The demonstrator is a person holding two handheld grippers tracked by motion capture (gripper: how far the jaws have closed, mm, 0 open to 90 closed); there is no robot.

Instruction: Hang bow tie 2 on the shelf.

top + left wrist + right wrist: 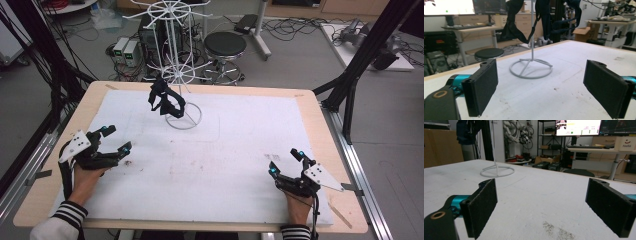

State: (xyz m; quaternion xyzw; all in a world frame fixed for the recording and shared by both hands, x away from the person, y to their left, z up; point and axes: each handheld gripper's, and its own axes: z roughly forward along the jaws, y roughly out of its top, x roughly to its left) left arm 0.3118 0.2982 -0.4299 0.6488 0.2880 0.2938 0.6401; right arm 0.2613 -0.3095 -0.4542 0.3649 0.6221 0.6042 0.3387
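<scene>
The table point(320, 145) carries a white mat, and toward its far edge, left of centre, stands a white wire rack point(175, 60) on a ring base. A black strap point(166, 101) hangs low on the rack, just above the ring, drooping in loops; what kind of garment or strap it is cannot be made out. Both grippers rest low at the near edge, well apart from each other and from the rack. The left gripper point(116, 138) sits at the near left with its jaws wide apart and nothing between them; in the left gripper view the strap point(541, 20) hangs straight ahead and above the pads, its length running downward. The right gripper point(285, 161) is also spread and empty, farther from the rack point(496, 157), which lies ahead to its left. The left looks nearer, so it seems the likelier to reach forward and up.
</scene>
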